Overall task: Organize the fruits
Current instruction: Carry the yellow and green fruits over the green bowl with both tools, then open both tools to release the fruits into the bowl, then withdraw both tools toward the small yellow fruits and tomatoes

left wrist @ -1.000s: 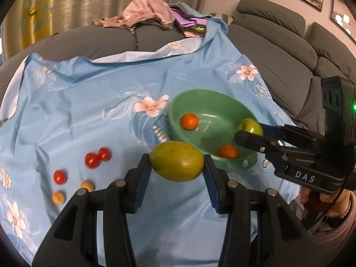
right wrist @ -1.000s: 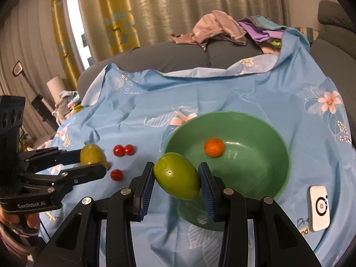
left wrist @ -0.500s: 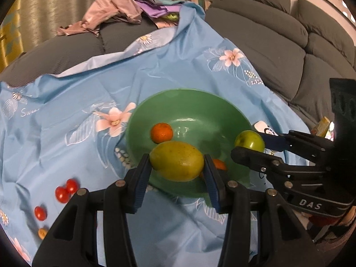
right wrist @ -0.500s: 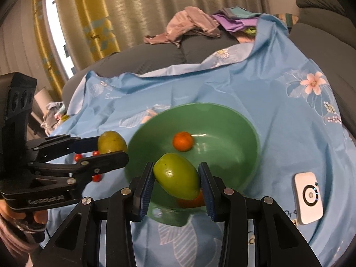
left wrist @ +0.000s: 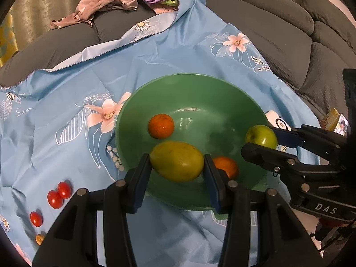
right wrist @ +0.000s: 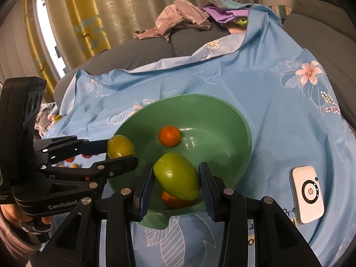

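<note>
Left gripper: clamped on yellow-green mango, held over near-left part of green bowl. Risk: dropped from here it may strike the tangerine or the second tangerine just below, or bounce off the rim onto the blue cloth. Right gripper: clamped on green mango, also over the bowl's near side. Risk: both grippers sit close together, so fingers or fruits could collide on release. Cherry tomatoes are outside the bowl, left on the cloth.
</note>
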Tool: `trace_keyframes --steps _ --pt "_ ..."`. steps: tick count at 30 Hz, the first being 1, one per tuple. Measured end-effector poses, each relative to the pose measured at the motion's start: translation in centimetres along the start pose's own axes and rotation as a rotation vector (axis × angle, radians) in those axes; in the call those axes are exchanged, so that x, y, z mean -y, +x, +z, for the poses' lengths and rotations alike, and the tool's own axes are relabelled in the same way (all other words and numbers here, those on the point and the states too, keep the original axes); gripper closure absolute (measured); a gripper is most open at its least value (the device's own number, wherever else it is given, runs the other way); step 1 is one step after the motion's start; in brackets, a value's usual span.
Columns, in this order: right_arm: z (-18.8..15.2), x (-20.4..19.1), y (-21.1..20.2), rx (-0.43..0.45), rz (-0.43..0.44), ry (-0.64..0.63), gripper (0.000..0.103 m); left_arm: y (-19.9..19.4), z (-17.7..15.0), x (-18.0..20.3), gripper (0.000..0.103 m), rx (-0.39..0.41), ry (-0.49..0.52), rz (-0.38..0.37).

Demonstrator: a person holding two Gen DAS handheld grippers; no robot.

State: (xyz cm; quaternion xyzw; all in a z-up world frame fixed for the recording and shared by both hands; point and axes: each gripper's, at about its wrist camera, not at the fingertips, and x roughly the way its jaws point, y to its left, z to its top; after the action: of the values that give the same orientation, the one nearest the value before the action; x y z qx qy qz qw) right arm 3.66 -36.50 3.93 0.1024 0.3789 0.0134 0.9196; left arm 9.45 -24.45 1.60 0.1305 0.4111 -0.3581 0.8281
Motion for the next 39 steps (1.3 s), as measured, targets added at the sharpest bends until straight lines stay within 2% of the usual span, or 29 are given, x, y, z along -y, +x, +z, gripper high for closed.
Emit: trace_keyframes --steps 9,14,18,25,31,39 --pt "0.4 0.1 0.5 -0.010 -0.014 0.003 0.061 0.8 0.4 -0.3 0.055 -0.015 -0.006 0.008" --pt "0.6 0.3 0.7 -0.014 -0.027 0.018 0.061 0.4 0.4 -0.5 0.055 0.001 -0.009 0.016" --pt "0.8 0.3 0.5 -0.007 -0.038 0.020 0.061 -0.4 0.6 -0.5 0.040 0.029 -0.008 0.030" --pt "0.8 0.0 -0.6 0.006 -0.051 0.023 0.060 -2.4 0.4 -0.9 0.025 0.059 -0.023 0.060" --pt "0.4 -1.1 -1.8 0.011 -0.046 0.008 0.060 -5.0 -1.1 -1.3 0.015 0.081 -0.045 0.088" --pt "-0.7 -2.9 -3.3 0.001 -0.019 -0.013 0.060 -8.4 -4.9 -2.1 0.009 0.089 -0.101 0.132"
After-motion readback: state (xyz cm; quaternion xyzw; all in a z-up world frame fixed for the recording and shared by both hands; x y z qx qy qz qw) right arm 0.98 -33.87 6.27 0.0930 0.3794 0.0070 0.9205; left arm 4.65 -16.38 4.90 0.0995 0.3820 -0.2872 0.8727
